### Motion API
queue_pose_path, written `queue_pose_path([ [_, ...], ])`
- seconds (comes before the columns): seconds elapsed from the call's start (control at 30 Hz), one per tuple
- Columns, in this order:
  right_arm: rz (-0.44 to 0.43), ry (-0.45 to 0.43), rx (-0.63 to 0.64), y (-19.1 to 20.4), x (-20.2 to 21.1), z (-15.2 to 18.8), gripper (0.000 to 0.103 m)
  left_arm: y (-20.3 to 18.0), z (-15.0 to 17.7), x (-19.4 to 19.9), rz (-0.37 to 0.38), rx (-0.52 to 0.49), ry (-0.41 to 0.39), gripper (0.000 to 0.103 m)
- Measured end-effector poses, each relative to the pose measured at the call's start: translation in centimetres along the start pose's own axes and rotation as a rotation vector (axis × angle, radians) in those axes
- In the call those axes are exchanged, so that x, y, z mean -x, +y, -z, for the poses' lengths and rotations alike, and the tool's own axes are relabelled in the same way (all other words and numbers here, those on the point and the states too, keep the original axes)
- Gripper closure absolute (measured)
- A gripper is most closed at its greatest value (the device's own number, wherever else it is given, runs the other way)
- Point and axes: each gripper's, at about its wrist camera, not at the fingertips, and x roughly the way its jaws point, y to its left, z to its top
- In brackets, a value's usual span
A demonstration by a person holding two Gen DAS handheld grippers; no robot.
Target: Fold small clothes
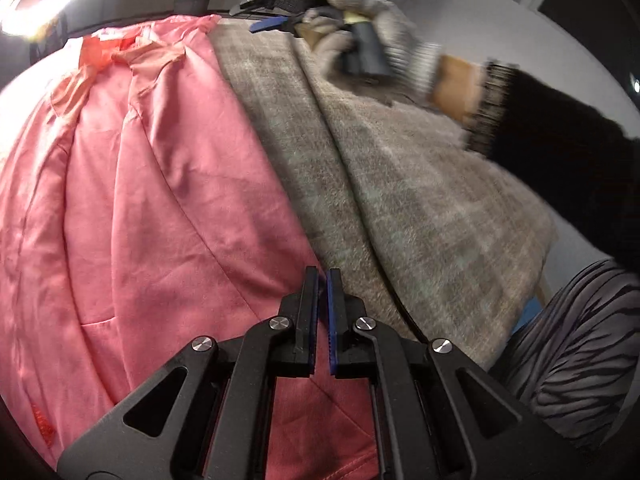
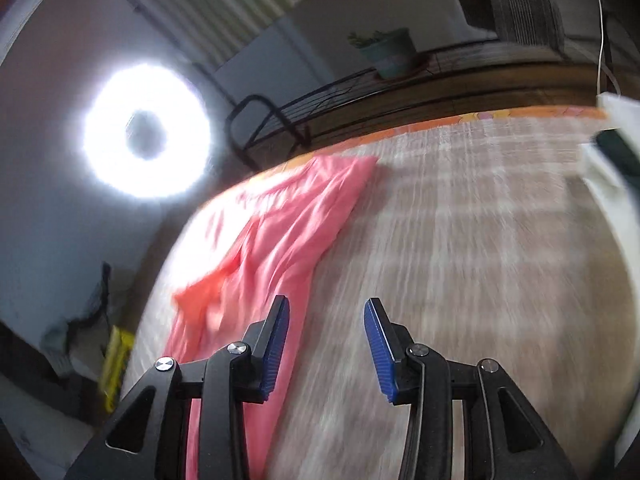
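A bright ring light [image 2: 146, 138] glares against a pale wall [image 2: 48, 240] — its glow washes out everything around it. Beyond the bed's grey checked blanket [image 2: 480, 240] runs a black metal rail [image 2: 280, 120], and a potted plant [image 2: 390, 52] in a pale green pot stands behind it. Vertical blinds [image 2: 208, 8] hang at the upper left, and something yellow [image 2: 114, 364] lies low on the floor — blurred.

Your main light is a ring lamp [image 2: 146, 142]; it burns out to pure white at 9 o'clock in the right wrist view and flares at 11 o'clock in the left one. The right view is strongly smeared by motion, so the grey blanket [image 2: 460, 264] is streaked. In the left view only your gloved hand [image 1: 360, 36] at 1 o'clock is blurred. Both pictures bend and go dark at the edges.
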Motion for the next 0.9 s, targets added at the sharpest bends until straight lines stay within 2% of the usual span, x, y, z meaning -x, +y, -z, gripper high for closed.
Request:
queue_pose_path([
  [0.2,-0.019,0.004,-0.041,-2.2,-5.3,-4.5,0.063,1.0,-0.4,-0.4,0.055,0.043,0.0,0.102],
  [0.3,-0.036,0.012,-0.03,-1.9,-6.9,-6.3,0.064,1.0,-0.4,-0.6,0.051,0.028,-0.008,0.102],
  [0.37,-0.021,0.021,-0.002,-1.5,-8.0,-7.1,0.077,0.7,-0.5,-1.0,0.047,0.015,-0.012,0.102],
  [0.4,-0.01,0.039,0.028,-0.9,-8.5,-7.5,0.098,0.6,-0.5,-1.1,0.05,0.014,-0.012,0.102],
  [0.47,0.078,0.062,0.119,0.6,-8.9,-8.1,0.101,0.5,-0.7,-1.4,0.057,0.017,-0.012,0.102],
  [0.53,0.219,0.056,0.276,2.9,-9.0,-9.1,0.102,0.3,-0.6,-1.4,0.061,0.022,-0.017,0.102],
  [0.57,0.276,0.046,0.322,3.6,-9.1,-9.6,0.102,0.3,-0.7,-1.5,0.062,0.022,-0.018,0.102],
  [0.6,0.298,0.044,0.33,3.8,-9.3,-10.0,0.103,0.2,-0.7,-1.5,0.063,0.021,-0.017,0.102],
  [0.7,0.307,0.072,0.332,3.6,-10.3,-10.6,0.098,0.1,-0.7,-1.6,0.059,0.016,-0.015,0.102],
  [0.73,0.301,0.07,0.325,3.3,-10.4,-10.8,0.085,0.1,-0.7,-1.6,0.056,0.013,-0.014,0.102],
  [0.8,0.295,0.036,0.298,2.9,-9.3,-10.6,0.07,0.1,-0.7,-1.5,0.055,0.008,-0.01,0.102],
  [0.9,0.265,0.02,0.229,2.1,-7.4,-10.4,0.07,0.1,-0.8,-1.2,0.058,0.009,0.003,0.102],
])
